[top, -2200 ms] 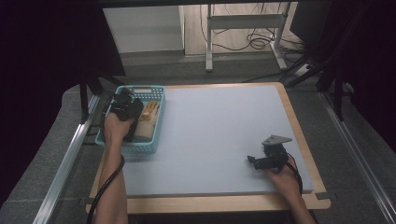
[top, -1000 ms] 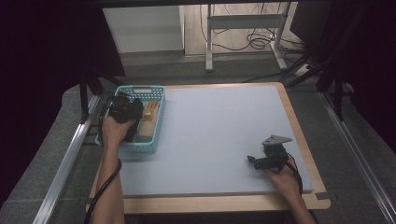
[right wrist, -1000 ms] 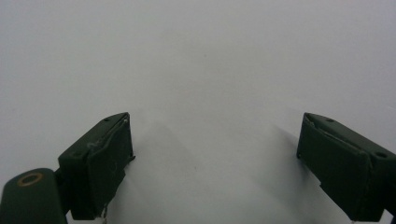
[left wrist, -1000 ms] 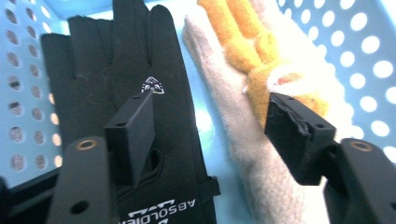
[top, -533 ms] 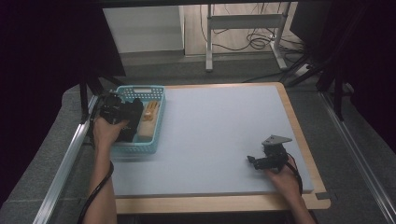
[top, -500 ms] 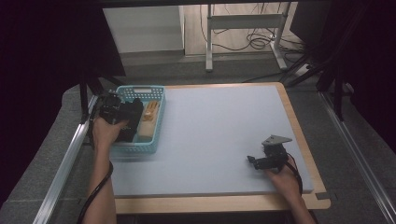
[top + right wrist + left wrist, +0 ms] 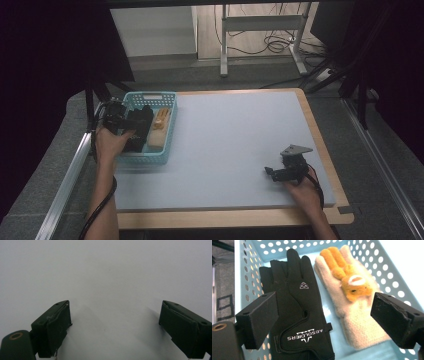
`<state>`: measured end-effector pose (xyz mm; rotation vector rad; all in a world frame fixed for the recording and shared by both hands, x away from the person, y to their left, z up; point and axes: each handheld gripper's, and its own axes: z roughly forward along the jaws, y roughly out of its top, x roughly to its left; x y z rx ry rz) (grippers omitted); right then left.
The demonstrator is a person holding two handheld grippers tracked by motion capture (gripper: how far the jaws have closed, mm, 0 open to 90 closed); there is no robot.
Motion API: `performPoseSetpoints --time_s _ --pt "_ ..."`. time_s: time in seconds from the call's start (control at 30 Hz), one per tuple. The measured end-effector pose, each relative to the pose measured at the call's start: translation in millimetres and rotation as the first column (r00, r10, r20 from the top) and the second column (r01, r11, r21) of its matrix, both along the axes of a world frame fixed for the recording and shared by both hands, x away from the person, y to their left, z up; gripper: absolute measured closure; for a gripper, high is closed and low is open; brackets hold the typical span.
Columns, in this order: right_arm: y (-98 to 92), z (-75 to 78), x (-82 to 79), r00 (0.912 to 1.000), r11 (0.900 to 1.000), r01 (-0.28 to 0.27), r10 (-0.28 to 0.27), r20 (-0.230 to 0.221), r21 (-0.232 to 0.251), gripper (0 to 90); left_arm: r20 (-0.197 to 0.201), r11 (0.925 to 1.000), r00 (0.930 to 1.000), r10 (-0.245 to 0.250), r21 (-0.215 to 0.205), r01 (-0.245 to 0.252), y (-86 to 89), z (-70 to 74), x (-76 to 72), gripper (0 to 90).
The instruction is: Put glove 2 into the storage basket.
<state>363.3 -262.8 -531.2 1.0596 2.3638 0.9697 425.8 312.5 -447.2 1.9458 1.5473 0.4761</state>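
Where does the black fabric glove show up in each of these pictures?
High view: the black fabric glove lies in the left half of the turquoise perforated plastic basket, at the table's left edge.
Left gripper view: it fills the centre-left, between the open jaws.
Right gripper view: not in it.
Shared landmark: the cream woolly glove with orange animal face beside it in the basket.

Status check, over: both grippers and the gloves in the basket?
Left gripper open over black glove. Right gripper open, idle. Cream glove beside it in basket.
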Motion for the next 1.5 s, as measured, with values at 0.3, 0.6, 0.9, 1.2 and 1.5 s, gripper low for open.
performPoseSetpoints --time_s 0.3,0.6,0.9,1.2,1.5 --pt "0.0 0.0 0.0 1.0000 1.000 0.000 0.000 0.000 0.000 10.2 0.007 0.9990 0.9990 -0.043 -0.013 0.044 -4.0 3.2 -7.9 4.3" --pt "0.0 -0.1 0.0 1.0000 1.000 0.000 0.000 0.001 -0.001 10.2 0.006 0.9988 0.9988 -0.049 -0.002 0.049 -4.8 0.3 -14.8 1.7" --pt "0.0 -0.1 0.0 1.0000 1.000 0.000 0.000 0.001 -0.001 10.2 0.030 0.9969 0.9965 -0.078 0.018 0.077 -7.5 1.5 -25.4 1.4" --pt "0.0 -0.1 0.0 1.0000 1.000 -0.001 0.001 0.002 -0.003 10.2 0.070 0.9941 0.9921 -0.105 -0.023 0.106 -12.5 5.1 -37.4 0.9" --pt "0.0 -0.1 0.0 1.0000 1.000 -0.001 0.001 0.002 -0.002 10.2 0.106 0.9881 0.9848 -0.138 -0.053 0.144 -19.6 8.5 -48.8 0.0"
